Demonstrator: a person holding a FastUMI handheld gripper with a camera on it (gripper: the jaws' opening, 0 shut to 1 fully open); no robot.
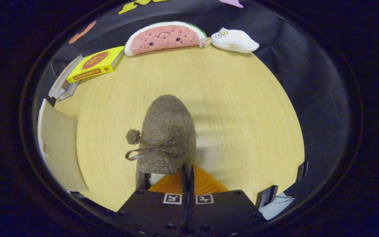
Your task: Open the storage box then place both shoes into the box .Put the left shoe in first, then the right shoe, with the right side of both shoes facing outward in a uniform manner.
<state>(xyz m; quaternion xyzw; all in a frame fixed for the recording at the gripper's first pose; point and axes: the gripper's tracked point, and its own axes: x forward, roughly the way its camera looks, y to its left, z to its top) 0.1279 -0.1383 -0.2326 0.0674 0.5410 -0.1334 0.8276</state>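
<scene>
A brown fuzzy shoe (pixel 166 131) with a ribbon bow and a small pom-pom points away from me, toe toward the far side of the wooden table (pixel 242 108). My gripper (pixel 188 172) is shut, its fingers pressed together on the rear rim of the shoe's opening, beside the pale lining. The shoe throws a soft shadow on the table to its right. A tan cardboard panel of the storage box (pixel 58 144) stands to the left of the shoe. The box's inside is hidden.
At the table's far edge lie a watermelon-slice plush (pixel 163 38) and a white plush (pixel 235 41). A yellow book (pixel 95 64) rests on a stack of other books at the far left. Black cloth walls the table in.
</scene>
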